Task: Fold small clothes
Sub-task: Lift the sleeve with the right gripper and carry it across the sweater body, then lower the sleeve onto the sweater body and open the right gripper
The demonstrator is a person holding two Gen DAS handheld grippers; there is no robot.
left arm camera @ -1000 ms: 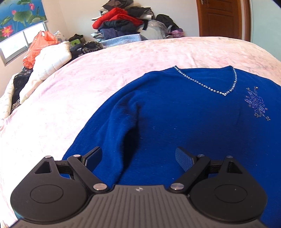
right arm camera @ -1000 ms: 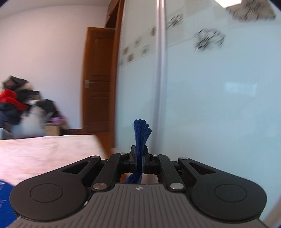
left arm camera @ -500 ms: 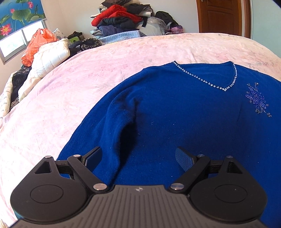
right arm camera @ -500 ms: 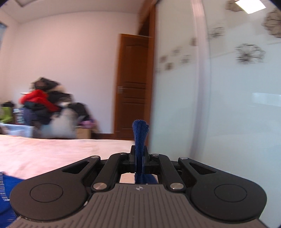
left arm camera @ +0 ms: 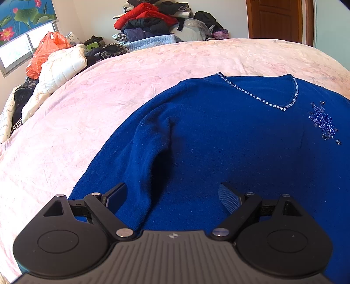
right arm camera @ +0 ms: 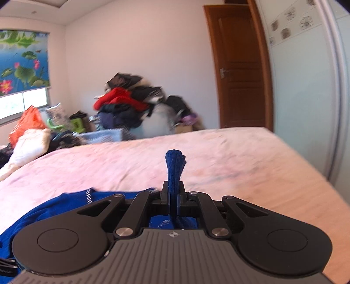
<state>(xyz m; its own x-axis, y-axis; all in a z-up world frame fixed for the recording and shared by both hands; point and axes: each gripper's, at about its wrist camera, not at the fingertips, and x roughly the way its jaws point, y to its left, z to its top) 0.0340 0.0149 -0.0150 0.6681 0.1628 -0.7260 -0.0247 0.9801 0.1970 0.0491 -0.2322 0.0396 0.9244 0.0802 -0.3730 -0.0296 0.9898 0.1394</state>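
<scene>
A blue sweater (left arm camera: 229, 135) with a beaded V-neck and a beaded flower lies flat on the pink bedspread (left arm camera: 98, 104). One sleeve is folded down over its left side. My left gripper (left arm camera: 172, 194) hangs open just above the sweater's lower part, with the folded sleeve between its fingers but untouched. In the right wrist view my right gripper (right arm camera: 174, 194) is shut on a bunched blue sweater cuff (right arm camera: 175, 168) that sticks up past the fingers. More of the sweater (right arm camera: 54, 209) shows below and left of it.
A pile of clothes (left arm camera: 157, 19) rises beyond the far end of the bed. A white quilt (left arm camera: 56, 70) and an orange bag (left arm camera: 48, 50) lie at the left by the window. A wooden door (right arm camera: 240, 72) and a pale wardrobe wall (right arm camera: 310, 87) stand on the right.
My right gripper has swung left and tipped down, from facing the wardrobe to facing the bed, still holding the blue cuff. The left gripper has stayed open over the sweater.
</scene>
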